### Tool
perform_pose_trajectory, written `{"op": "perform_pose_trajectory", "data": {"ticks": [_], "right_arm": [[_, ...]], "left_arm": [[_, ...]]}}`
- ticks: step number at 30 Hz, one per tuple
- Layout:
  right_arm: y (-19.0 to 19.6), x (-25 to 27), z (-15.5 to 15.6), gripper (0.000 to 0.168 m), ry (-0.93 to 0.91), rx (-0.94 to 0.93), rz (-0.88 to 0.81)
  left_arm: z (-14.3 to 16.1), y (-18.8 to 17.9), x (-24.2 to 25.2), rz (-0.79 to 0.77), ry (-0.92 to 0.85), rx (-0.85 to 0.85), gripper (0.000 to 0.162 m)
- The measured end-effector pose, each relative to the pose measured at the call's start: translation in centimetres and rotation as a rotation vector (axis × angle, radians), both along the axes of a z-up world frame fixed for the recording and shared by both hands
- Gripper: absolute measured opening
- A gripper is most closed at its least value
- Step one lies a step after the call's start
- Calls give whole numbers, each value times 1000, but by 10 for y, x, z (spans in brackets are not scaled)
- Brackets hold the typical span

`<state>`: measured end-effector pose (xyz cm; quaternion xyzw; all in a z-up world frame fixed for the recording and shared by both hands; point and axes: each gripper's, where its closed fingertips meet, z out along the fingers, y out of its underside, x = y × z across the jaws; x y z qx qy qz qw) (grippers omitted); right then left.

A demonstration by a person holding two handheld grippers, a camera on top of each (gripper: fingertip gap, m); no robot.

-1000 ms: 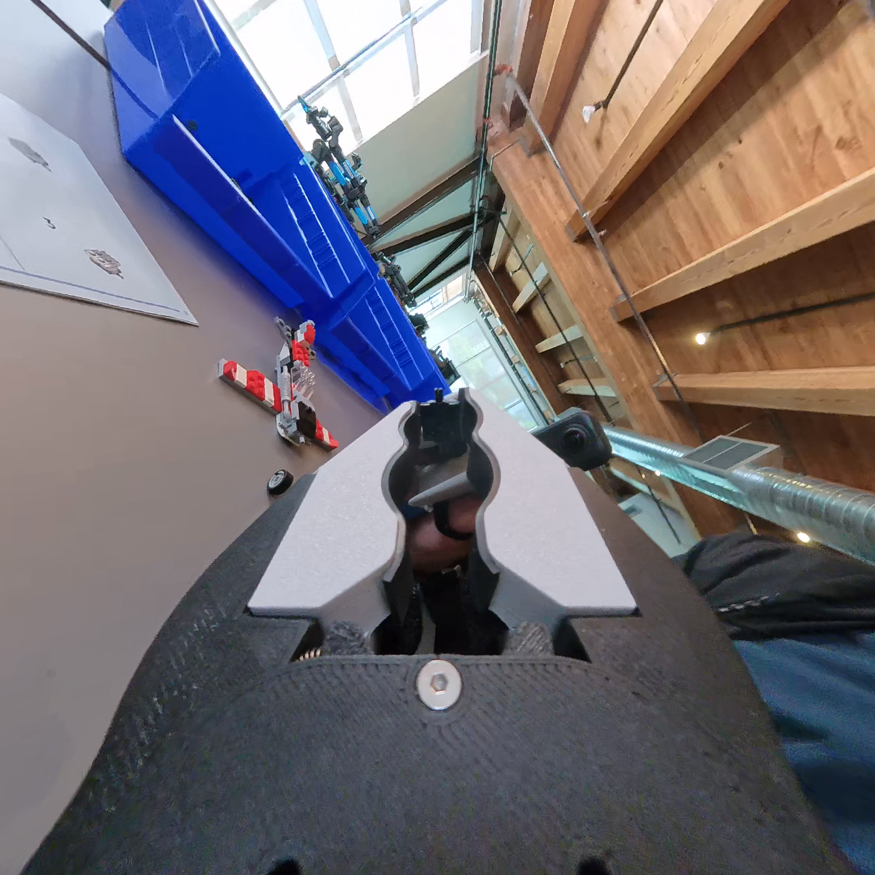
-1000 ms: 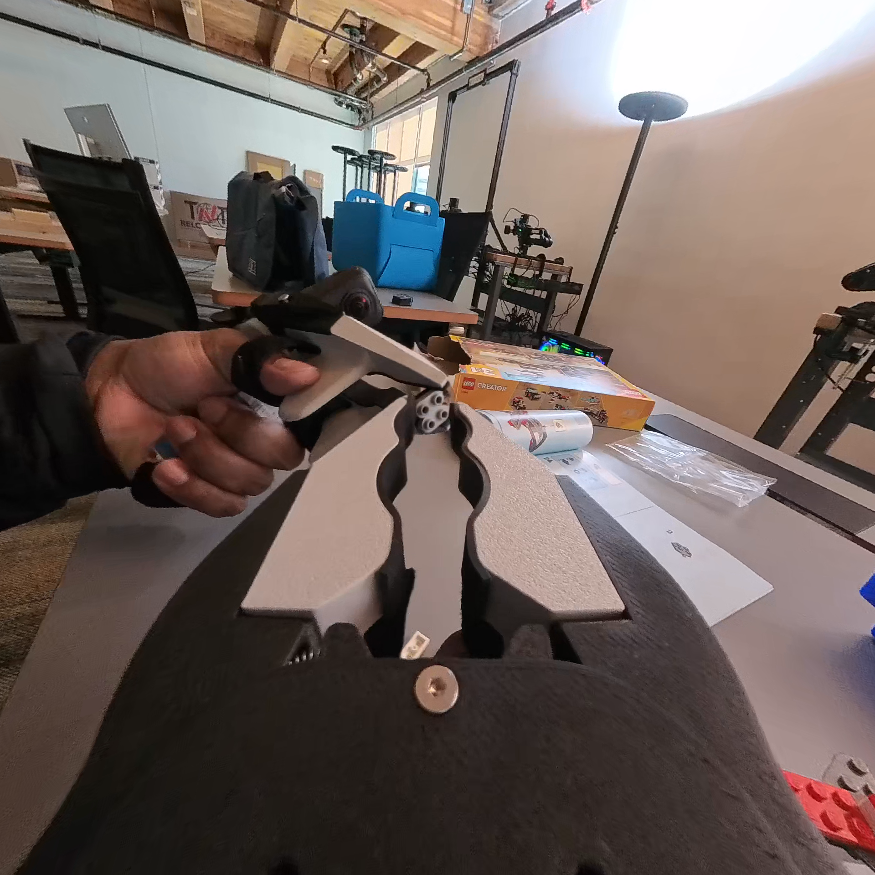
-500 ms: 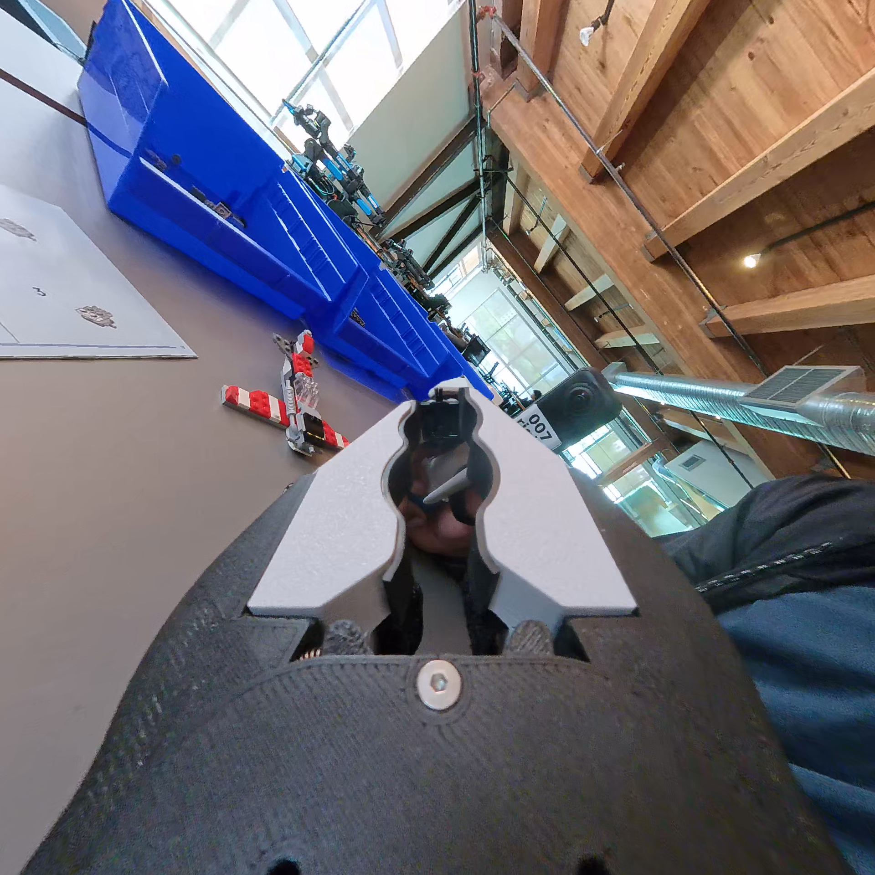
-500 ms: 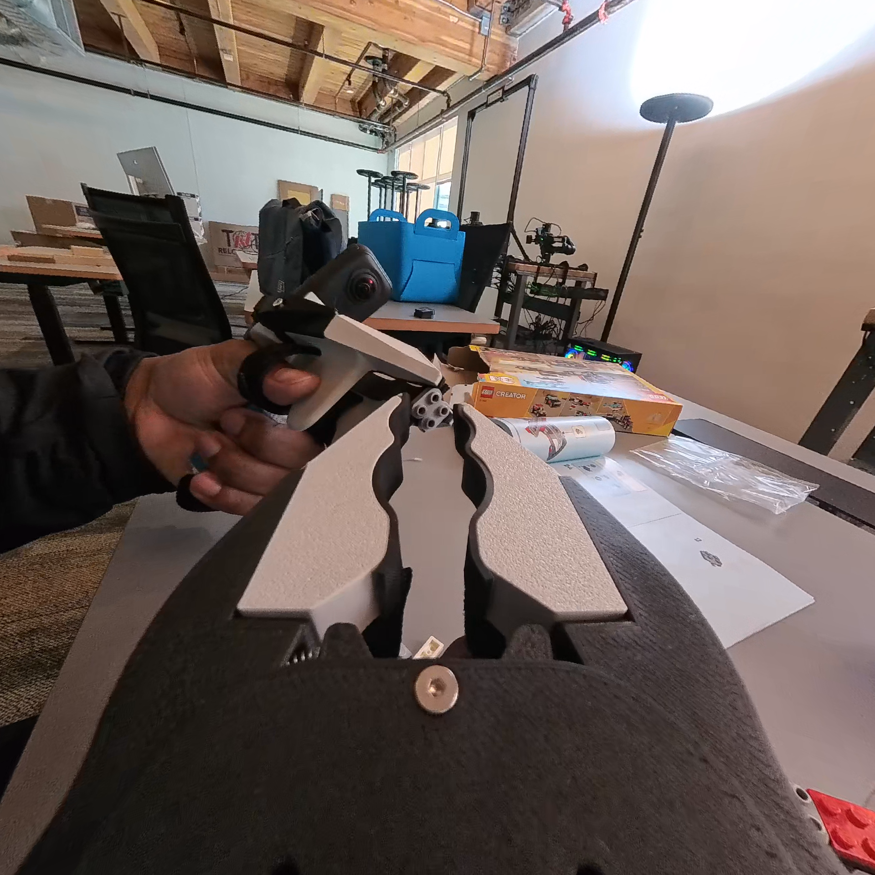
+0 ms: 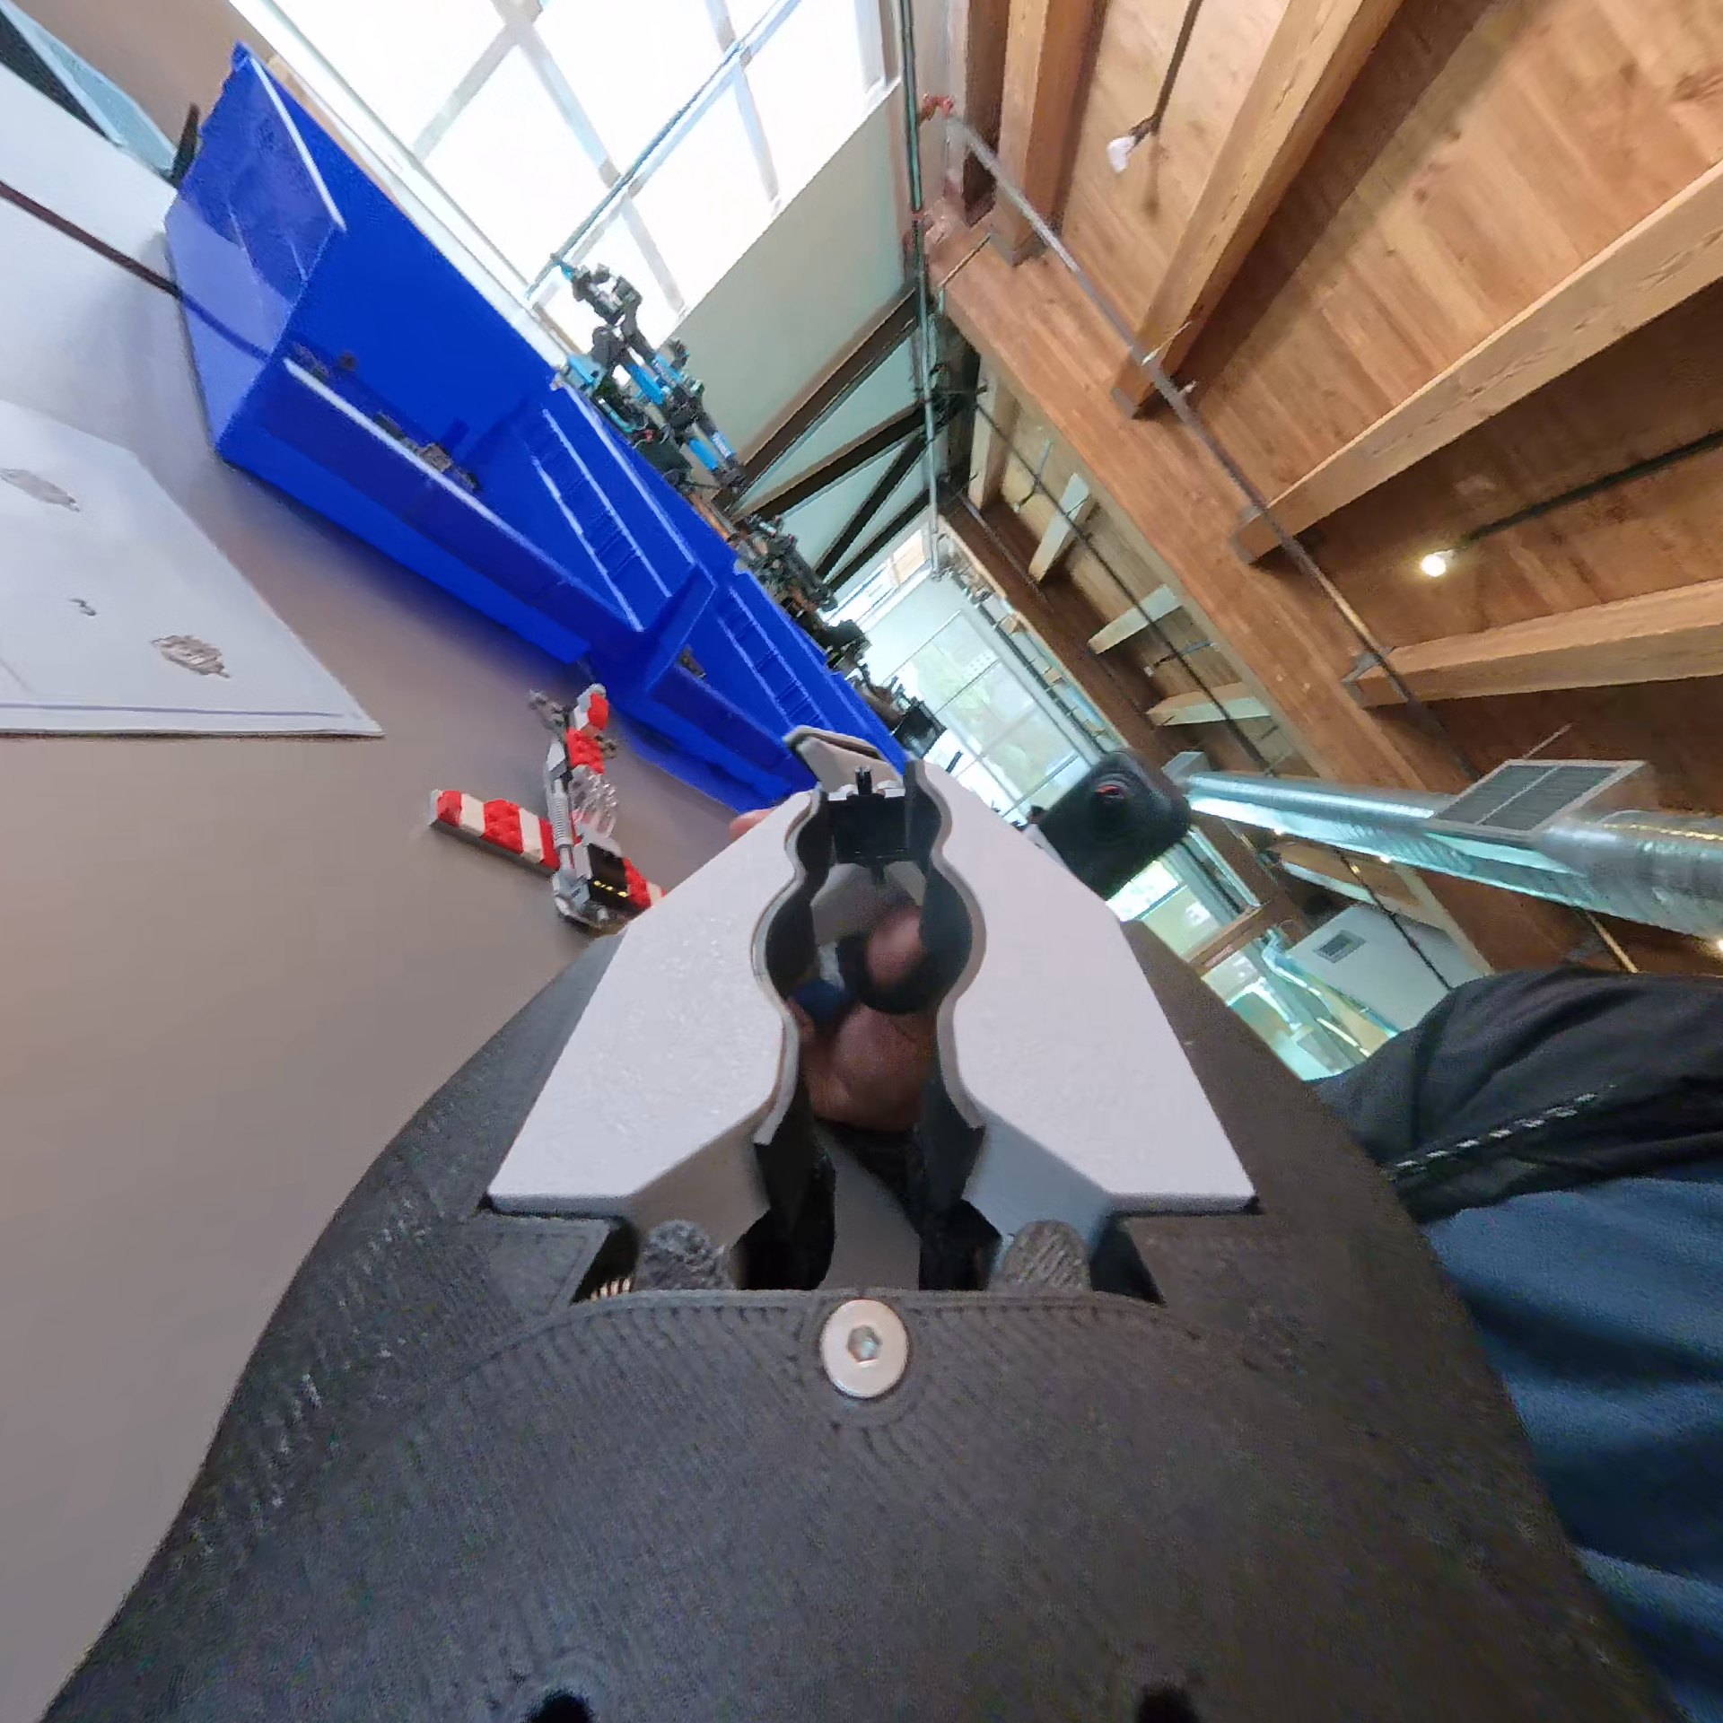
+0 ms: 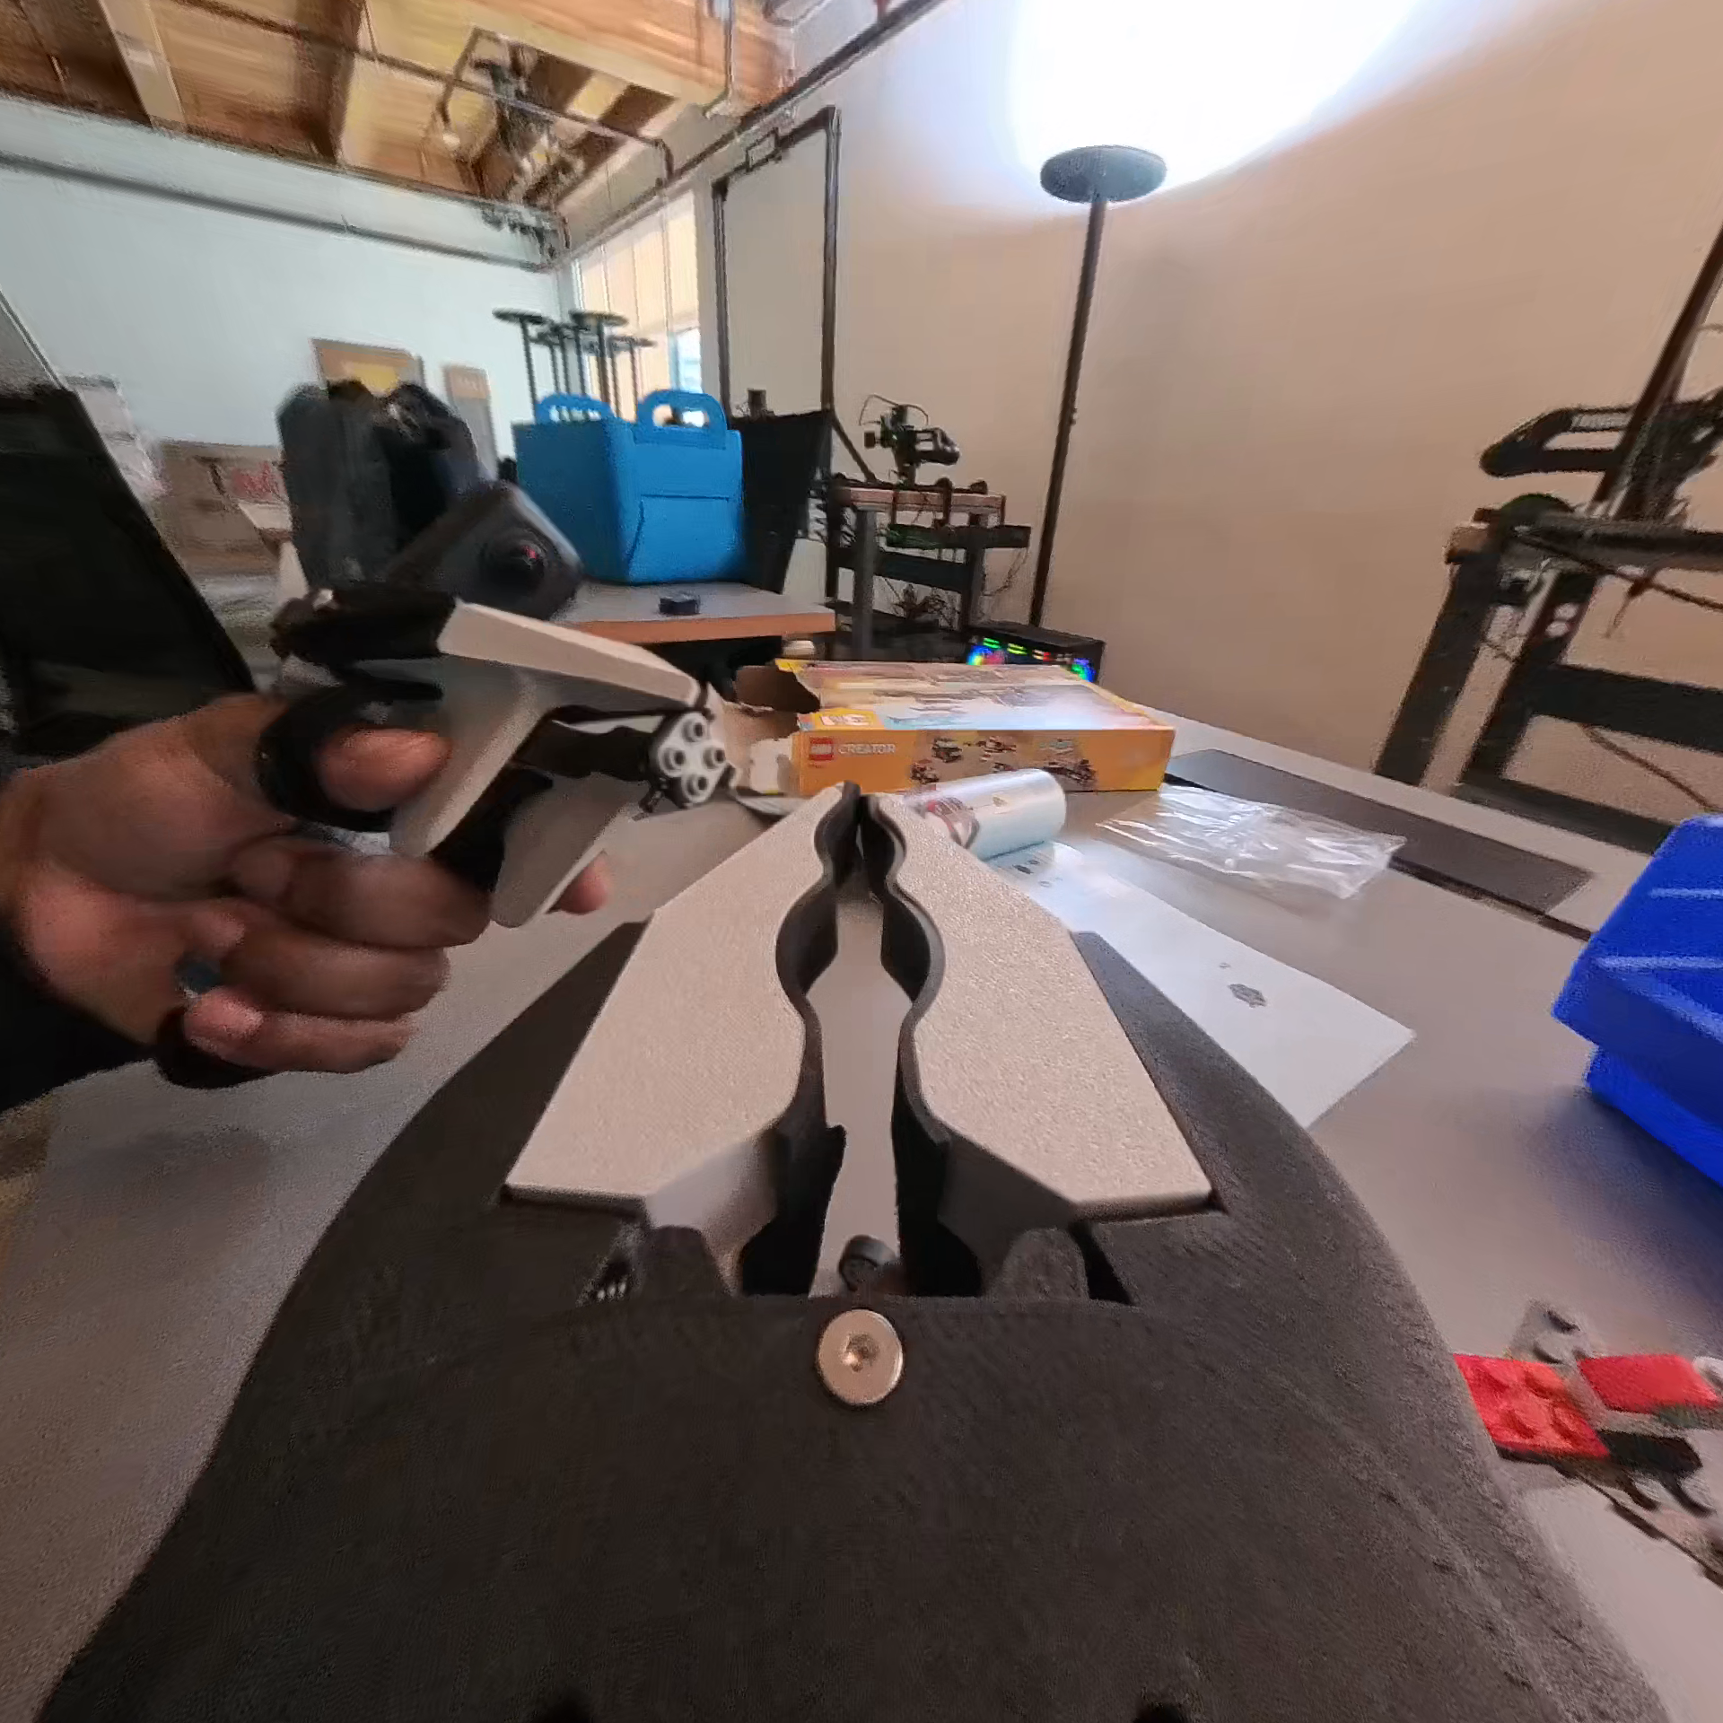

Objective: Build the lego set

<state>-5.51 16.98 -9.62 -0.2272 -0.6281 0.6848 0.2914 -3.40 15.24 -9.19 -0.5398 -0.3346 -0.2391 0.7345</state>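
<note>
Grey table (image 6: 280, 1259) in a large workshop room, timber-beamed ceiling, pale walls, floor lamp (image 6: 1100, 177) against the far wall. On the table: yellow set box (image 6: 979, 746), rolled booklet (image 6: 1012, 816) just beside it, clear plastic bag (image 6: 1240, 834), white instruction sheet (image 6: 1240, 1016), blue bins (image 5: 420, 447) along the far edge. Partly built lego model (image 5: 578, 820) flat on the table near the bins, red-and-white striped bar crossed by a grey spine, long axis of the spine pointing toward the bins. Left gripper (image 5: 872, 820) raised off the table, rolled so the table stands at the left of its view, fingers clamped on a small black lego piece (image 5: 872, 825) at the tips. In the right wrist view, same piece seen as a light grey studded face (image 6: 690, 755), studs facing the right gripper. Left hand (image 6: 233, 886) wrapped round the handle, index finger through the trigger loop. Right gripper (image 6: 853, 811) level, pointing across the table toward the box, fingertips pressed together, nothing between them, tips just right of the held piece and apart from it.
</note>
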Motion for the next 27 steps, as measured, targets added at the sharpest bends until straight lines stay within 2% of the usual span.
{"op": "perform_pose_trajectory", "data": {"ticks": [4, 9, 14, 27], "right_arm": [[-1, 12, 7, 8, -4, -78, 124], [-23, 30, -2, 28, 66, 64, 198], [-32, 39, -11, 36, 111, 157, 232], [-36, 57, -22, 20, 142, 246, 337]], "left_arm": [[-4, -2, -3, 6, -23, -6, 17], [-7, -4, 1, -53, -74, 12, 17], [-12, -5, 12, -132, -108, -20, 17], [-34, -7, 28, -224, -103, -173, 17]]}}
